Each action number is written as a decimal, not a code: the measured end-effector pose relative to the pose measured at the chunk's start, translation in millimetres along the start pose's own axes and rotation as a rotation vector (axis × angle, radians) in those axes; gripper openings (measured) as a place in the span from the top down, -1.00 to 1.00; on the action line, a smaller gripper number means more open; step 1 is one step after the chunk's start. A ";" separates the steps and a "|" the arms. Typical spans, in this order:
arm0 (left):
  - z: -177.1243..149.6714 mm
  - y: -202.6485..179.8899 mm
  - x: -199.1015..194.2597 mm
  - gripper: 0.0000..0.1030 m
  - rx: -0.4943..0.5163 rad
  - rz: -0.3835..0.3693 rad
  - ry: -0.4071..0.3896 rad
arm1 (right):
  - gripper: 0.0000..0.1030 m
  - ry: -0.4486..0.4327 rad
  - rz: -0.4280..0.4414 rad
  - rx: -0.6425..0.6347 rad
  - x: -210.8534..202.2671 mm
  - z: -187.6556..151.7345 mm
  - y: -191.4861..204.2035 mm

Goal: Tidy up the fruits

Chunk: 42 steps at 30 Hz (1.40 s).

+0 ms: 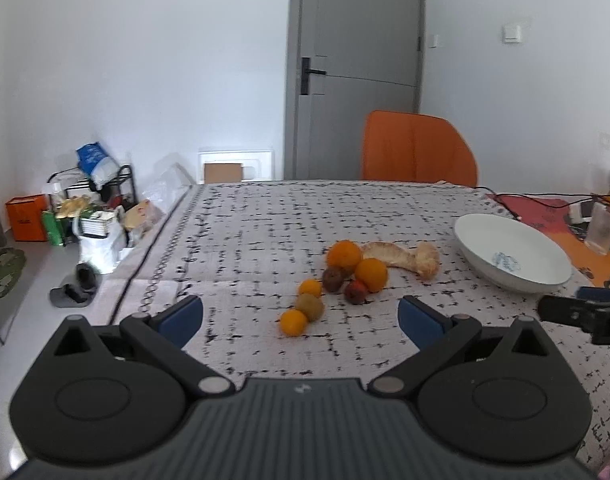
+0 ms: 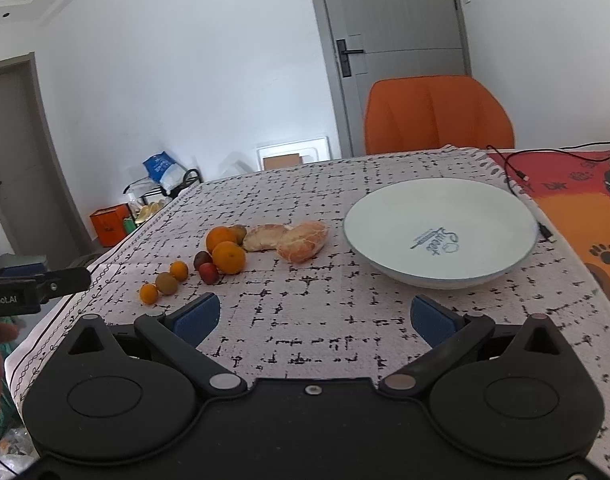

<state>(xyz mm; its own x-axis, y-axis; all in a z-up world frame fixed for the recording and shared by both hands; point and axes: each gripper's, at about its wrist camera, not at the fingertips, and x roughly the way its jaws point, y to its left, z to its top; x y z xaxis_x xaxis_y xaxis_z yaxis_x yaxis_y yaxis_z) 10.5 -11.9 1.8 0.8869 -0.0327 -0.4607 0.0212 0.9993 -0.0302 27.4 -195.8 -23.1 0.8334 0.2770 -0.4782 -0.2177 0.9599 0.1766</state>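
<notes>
A cluster of fruit lies on the patterned tablecloth: two oranges (image 1: 371,275) (image 2: 229,257), small tangerines (image 1: 293,323) (image 2: 148,293), kiwis (image 1: 309,307) (image 2: 166,283), a dark red fruit (image 1: 355,293) (image 2: 208,273) and peeled pomelo pieces (image 1: 409,258) (image 2: 302,245). An empty white bowl (image 1: 485,258) (image 2: 385,256) stands to the right of them. My left gripper (image 1: 301,318) is open and empty, just short of the nearest tangerine. My right gripper (image 2: 315,315) is open and empty, in front of the bowl. Each gripper shows at the edge of the other's view.
An orange chair (image 1: 419,152) (image 2: 437,114) stands behind the table's far edge. An orange mat with cables (image 2: 577,184) and a clear cup (image 1: 603,229) lie at the right. Bags and a rack (image 1: 93,200) crowd the floor at left.
</notes>
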 end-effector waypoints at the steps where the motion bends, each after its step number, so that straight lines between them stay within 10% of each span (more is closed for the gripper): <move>1: -1.1 -0.8 2.0 -1.00 0.001 -0.008 -0.003 | -1.00 0.003 -0.006 -0.001 2.7 0.0 0.4; 13: -5.4 10.1 36.9 -0.92 -0.061 -0.008 0.036 | -1.00 0.042 0.043 0.018 34.3 2.6 1.9; 42: -15.5 33.2 101.5 0.57 -0.104 -0.083 0.160 | -0.99 0.085 0.149 0.006 100.8 17.8 41.9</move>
<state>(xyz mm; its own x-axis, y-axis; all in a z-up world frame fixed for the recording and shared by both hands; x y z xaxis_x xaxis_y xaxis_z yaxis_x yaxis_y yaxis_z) 94.0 17.8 -59.7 0.7995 -0.1253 -0.5874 0.0357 0.9862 -0.1618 111.4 -128.4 -48.7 0.7459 0.4188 -0.5179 -0.3322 0.9079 0.2557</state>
